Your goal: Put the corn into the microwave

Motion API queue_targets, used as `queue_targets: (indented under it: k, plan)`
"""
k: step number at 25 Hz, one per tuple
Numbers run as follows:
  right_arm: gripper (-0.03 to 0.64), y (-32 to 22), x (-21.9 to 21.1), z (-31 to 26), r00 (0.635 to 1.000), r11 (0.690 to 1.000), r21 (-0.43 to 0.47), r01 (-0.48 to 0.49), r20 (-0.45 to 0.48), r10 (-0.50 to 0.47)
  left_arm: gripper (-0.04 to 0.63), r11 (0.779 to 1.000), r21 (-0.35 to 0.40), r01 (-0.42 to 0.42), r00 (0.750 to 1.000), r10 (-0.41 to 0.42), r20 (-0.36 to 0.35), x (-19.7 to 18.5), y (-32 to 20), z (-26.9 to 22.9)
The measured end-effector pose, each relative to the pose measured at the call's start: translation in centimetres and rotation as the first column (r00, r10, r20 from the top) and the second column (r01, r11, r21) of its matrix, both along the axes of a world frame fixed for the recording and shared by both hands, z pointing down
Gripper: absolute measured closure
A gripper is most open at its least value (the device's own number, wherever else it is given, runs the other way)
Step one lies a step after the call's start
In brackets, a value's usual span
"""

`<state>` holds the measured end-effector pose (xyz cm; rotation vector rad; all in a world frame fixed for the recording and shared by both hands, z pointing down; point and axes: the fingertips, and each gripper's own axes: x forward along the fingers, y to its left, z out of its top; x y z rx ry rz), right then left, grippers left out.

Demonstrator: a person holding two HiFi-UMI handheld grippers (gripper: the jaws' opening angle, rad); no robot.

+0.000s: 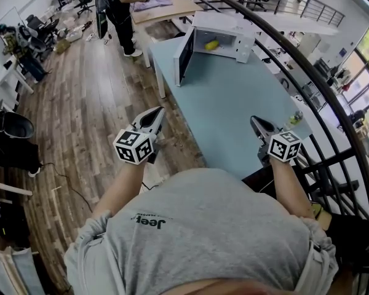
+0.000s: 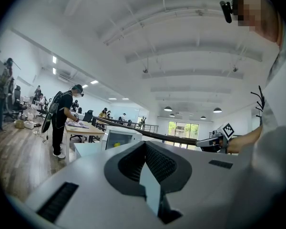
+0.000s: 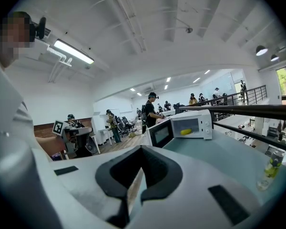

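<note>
Left tool (image 1: 155,117): jaws closed together, nothing held. Right tool (image 1: 256,123): jaws likewise together, empty.

Head view: both tools are well apart from the microwave (image 1: 230,26), on its near side. The microwave stands at the far end of the counter (image 1: 234,103) with its door (image 1: 184,57) swung open. The corn (image 1: 211,44) lies inside the microwave. A bottle (image 1: 293,118) stands well short of the microwave, near the right tool.

Left gripper view: the left tool (image 2: 148,151) has its pads meeting with no object between them. The microwave (image 2: 123,136) is far ahead, and the corn (image 2: 117,145) shows yellow within it. The right tool (image 2: 213,142) appears to the microwave's right.

Right gripper view: the right tool (image 3: 136,178) is closed and empty. The microwave (image 3: 193,125) is ahead with its door (image 3: 161,133) open and the corn (image 3: 186,131) inside. The bottle (image 3: 271,168) is to the microwave's right and nearer. The left tool (image 3: 81,131) is to its left.
</note>
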<state>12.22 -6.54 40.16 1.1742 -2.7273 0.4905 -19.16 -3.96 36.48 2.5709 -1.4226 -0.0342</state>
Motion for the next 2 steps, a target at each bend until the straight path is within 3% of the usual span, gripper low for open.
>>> queue_targets:
  k: [2]
  plan:
    - [0.600, 0.12, -0.09, -0.04, 1.000, 1.000, 0.001, 0.002, -0.002, -0.002, 0.577, 1.000, 0.000, -0.001, 1.000, 0.001, 0.000, -0.02, 0.11, -0.03]
